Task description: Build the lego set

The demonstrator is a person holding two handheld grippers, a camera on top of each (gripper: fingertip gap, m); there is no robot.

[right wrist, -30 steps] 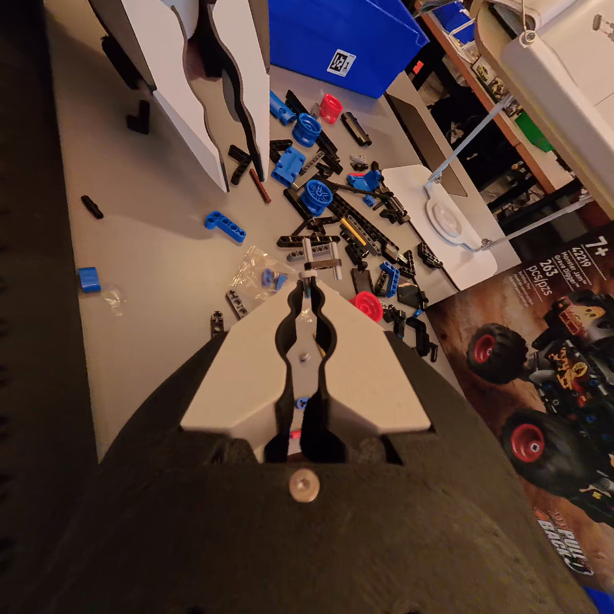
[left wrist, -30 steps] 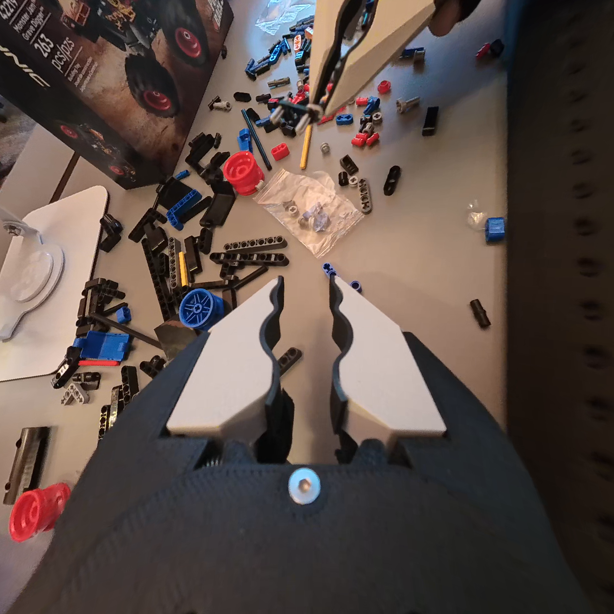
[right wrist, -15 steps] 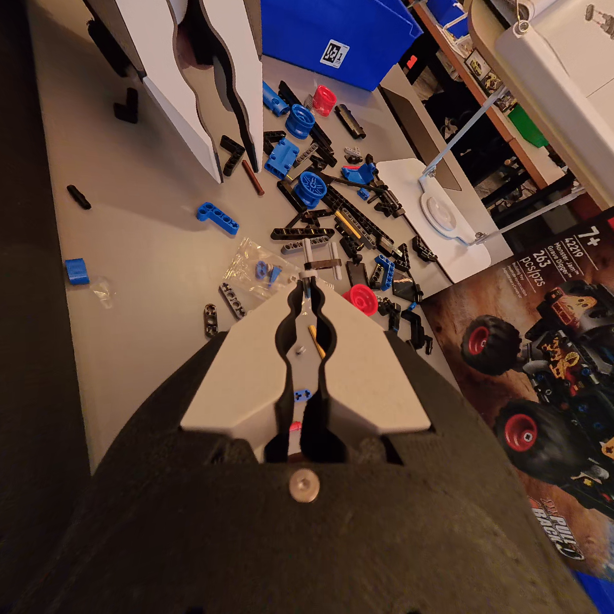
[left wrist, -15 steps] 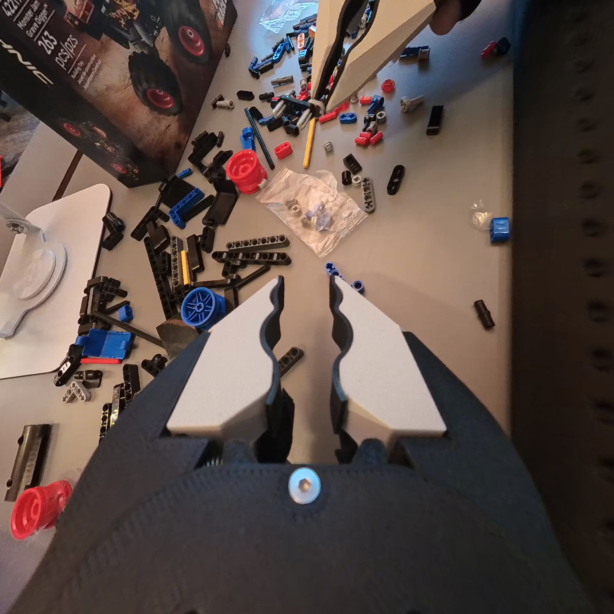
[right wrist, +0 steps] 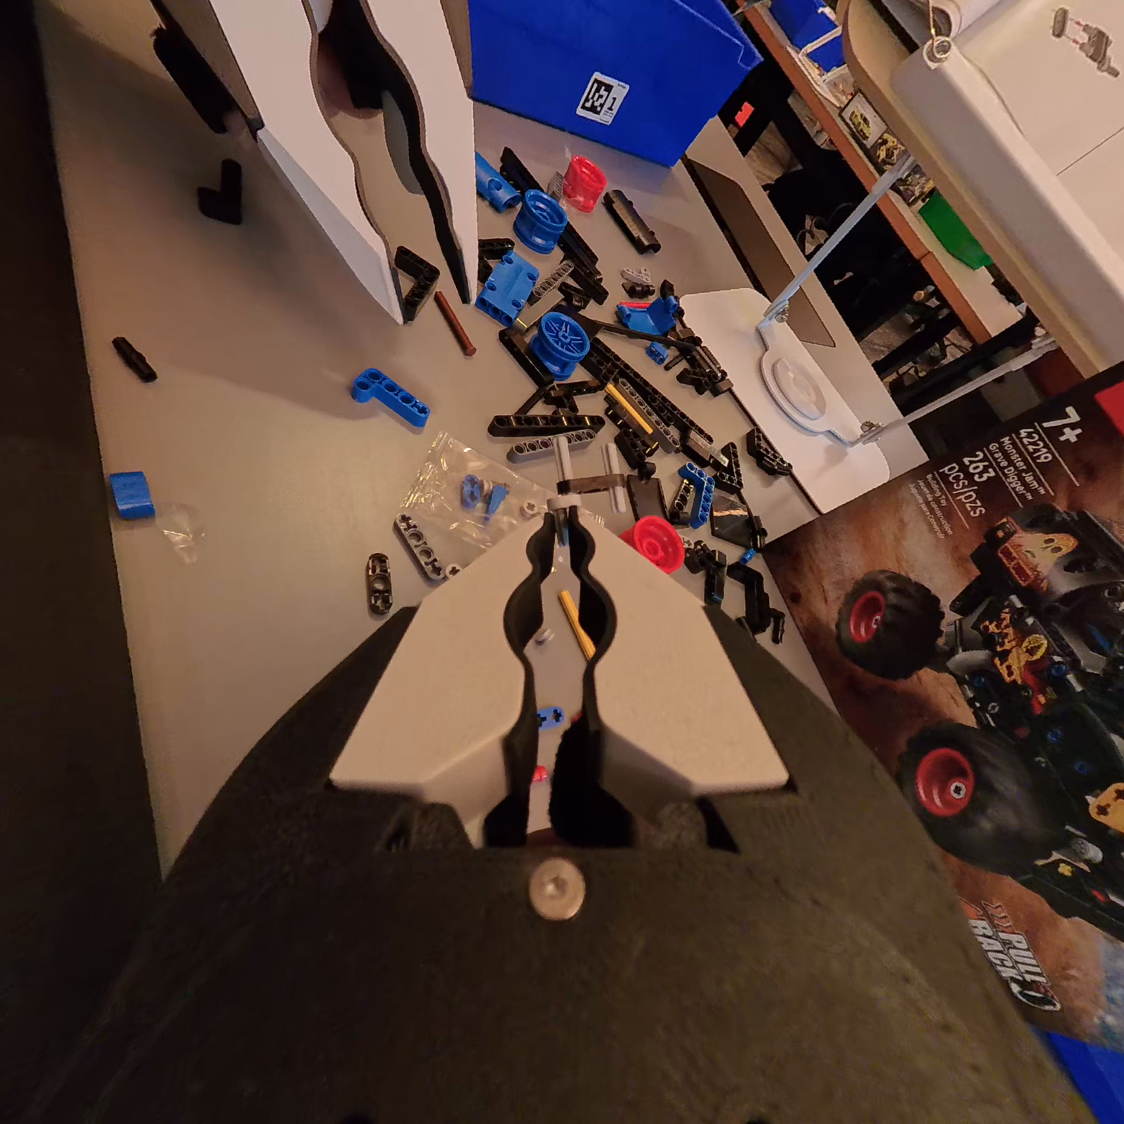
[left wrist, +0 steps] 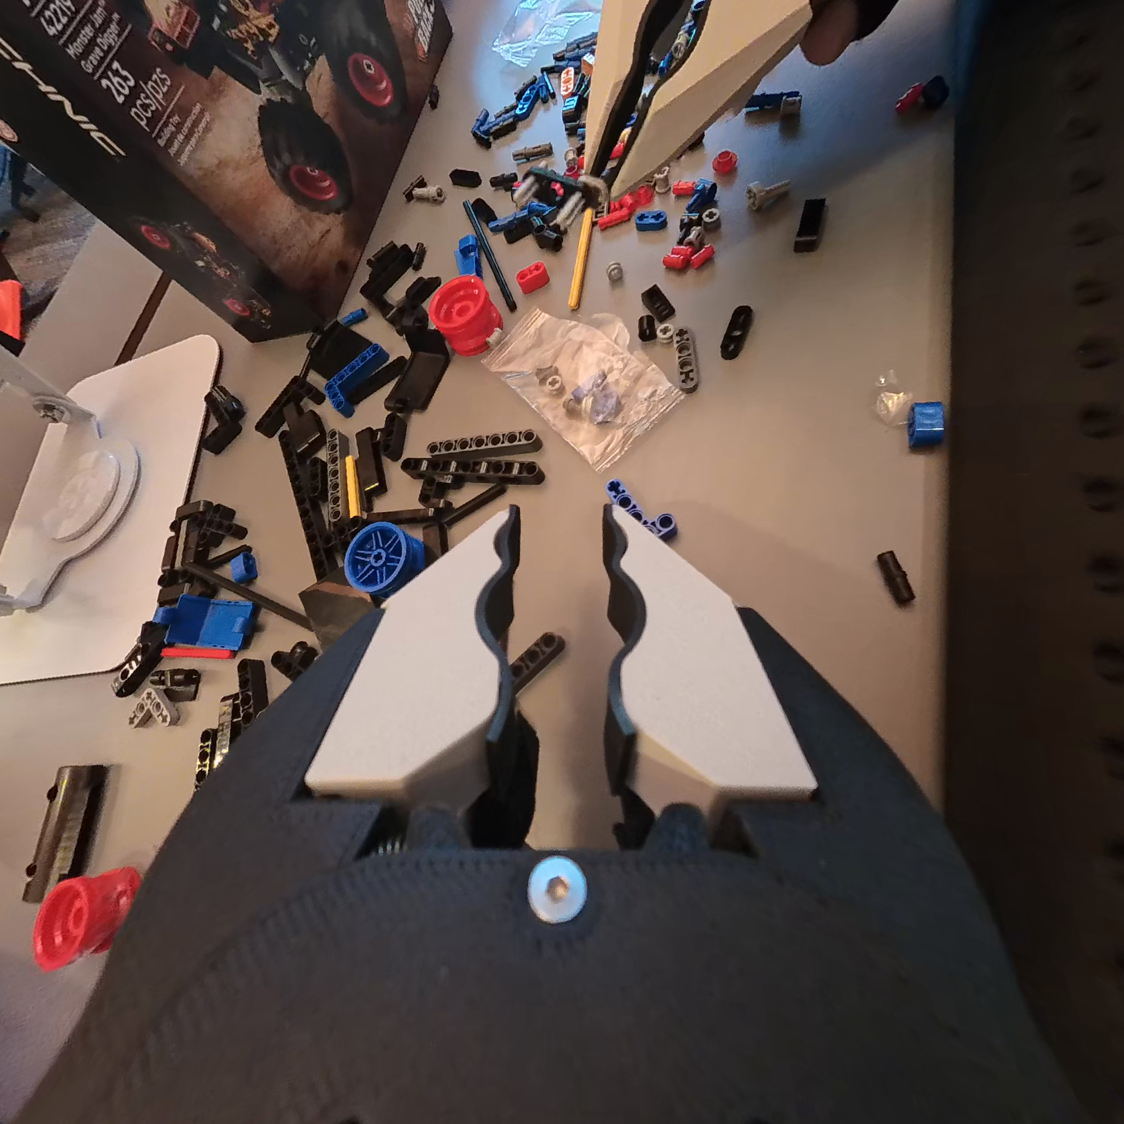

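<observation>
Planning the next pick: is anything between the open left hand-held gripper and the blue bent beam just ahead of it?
Nothing visible: the blue bent beam lies on bare table just past the left hand-held gripper, its near part hidden behind one finger.

Small lego sub-assembly (right wrist: 587,480), a dark beam crossed by two pale grey axles, held above the table, pinched at one axle's end. Loose pieces lie scattered below: blue wheel hub (left wrist: 382,558), red wheel hub (left wrist: 463,314), blue L-shaped beam (right wrist: 390,397), black beams (left wrist: 473,469).

Hobby workroom or lab, grey worktop (right wrist: 255,462), tagged blue storage bin (right wrist: 584,67), cluttered shelving (right wrist: 863,201) behind.
</observation>
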